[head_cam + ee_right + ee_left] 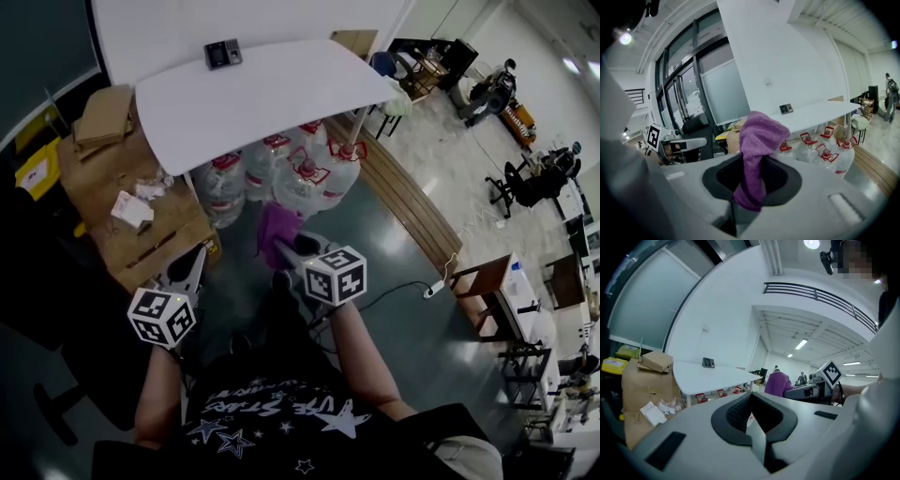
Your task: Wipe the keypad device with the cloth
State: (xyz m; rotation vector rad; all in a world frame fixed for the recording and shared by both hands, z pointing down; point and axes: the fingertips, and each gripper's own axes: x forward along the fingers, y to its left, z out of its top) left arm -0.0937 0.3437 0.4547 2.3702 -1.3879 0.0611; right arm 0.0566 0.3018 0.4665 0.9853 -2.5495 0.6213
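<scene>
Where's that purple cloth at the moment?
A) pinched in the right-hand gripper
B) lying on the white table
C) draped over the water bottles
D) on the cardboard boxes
A: the right gripper view shows the purple cloth clamped in the jaws of the right gripper, well away from the white table where the keypad device sits.

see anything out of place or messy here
Nothing spilled or broken. Only the cardboard boxes left of the table look untidy, with crumpled paper strewn on top. The keypad sits near the table's far edge.
</scene>
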